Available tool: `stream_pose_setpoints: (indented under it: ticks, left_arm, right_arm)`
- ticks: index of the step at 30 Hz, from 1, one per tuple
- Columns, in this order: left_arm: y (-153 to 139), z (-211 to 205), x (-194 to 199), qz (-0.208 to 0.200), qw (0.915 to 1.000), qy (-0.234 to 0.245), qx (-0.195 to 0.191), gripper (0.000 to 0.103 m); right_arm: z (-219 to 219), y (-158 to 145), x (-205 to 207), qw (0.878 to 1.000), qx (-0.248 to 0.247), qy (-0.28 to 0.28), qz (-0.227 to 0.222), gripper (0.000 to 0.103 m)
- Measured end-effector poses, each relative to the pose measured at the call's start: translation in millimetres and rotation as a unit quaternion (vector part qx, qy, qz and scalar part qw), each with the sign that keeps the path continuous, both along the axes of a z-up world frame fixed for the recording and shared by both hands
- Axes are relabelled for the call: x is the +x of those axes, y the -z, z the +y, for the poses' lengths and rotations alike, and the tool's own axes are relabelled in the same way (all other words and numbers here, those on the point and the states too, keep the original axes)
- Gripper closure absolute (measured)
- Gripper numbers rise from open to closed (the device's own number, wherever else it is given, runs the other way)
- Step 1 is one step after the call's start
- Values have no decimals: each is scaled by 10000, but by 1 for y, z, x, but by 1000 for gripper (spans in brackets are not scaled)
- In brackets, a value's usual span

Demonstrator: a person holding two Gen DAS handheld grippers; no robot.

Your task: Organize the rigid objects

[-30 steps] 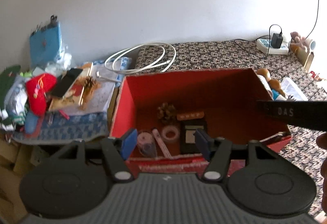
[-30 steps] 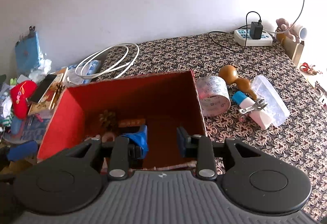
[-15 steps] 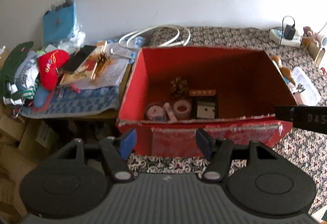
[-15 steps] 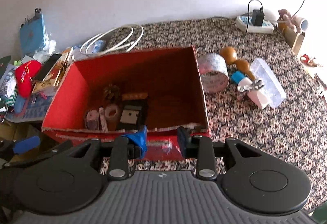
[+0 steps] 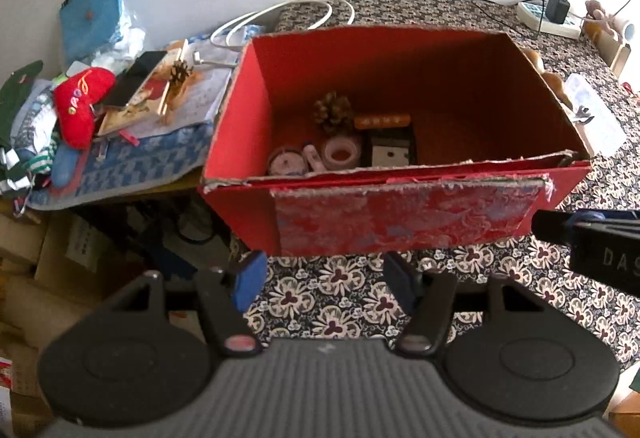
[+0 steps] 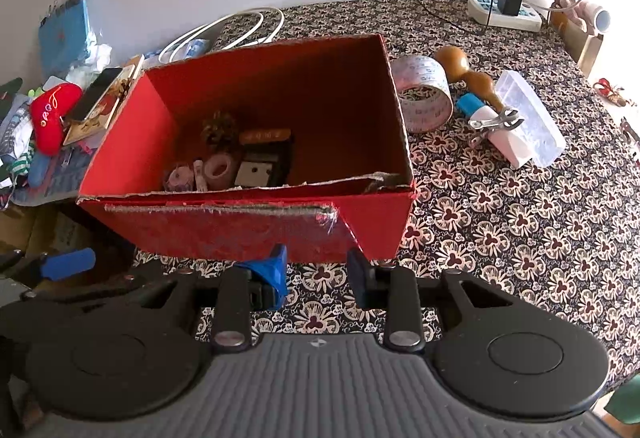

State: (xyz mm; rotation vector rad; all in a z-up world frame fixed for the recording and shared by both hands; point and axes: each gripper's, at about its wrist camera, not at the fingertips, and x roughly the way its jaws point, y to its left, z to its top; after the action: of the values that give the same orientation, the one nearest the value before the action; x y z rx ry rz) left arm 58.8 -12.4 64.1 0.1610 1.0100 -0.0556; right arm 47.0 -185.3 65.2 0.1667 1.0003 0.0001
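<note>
While both tongs hang empty, the red box (image 6: 360,230) sits just beyond them.

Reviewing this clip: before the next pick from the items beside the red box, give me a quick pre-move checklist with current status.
1. Left tongs empty, jaws apart: ok.
2. Right tongs empty, jaws apart: ok.
3. Red box open, free floor on its right side: ok.
4. Tape roll, gourd and clear case on the tablecloth, unobstructed: ok.
5. Nail clipper lying flat: not ok, it rests on the white bottle.
6. Box sitting fully on the table: cannot tell.
</note>
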Motion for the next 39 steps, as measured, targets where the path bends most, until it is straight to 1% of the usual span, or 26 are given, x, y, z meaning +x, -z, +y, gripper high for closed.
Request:
stream_pose_setpoints:
  ticks: [6,9,17,20,26,28,31,39]
  left_arm:
    - [-6,2,8,156,9999,-38,5,37]
    - [-12,2,12,158,9999,-21,-39,37]
    - [-38,-3,31,-206,9998,1,-44,37]
    - [-42,-5,41,-319,9995,-8,21,37]
    - [-39,-7,61,-379,9993,-13,60,37]
    - [-37,-8,67,-405,9991,-13,90,37]
    - [-33,-7,76,-427,9991,7,39,37]
    - [-15,-10,101,-438,9989,131,63,37]
  right_arm:
    - [0,-7,2,10000,39,-40,-51,87]
    - [0,-12,6,9999,66,-80,-114,87]
    - [2,-25,27,9992,115,-246,-284,87]
    - [2,-28,36,9990,122,-255,-351,87]
    - [0,-27,54,9988,159,-212,-423,87]
    - [0,-26,60,9987,122,-195,-464,87]
    - [-1,-24,69,9985,46,-166,-528,87]
    - [-3,-1,98,9993,-17,16,-381,87]
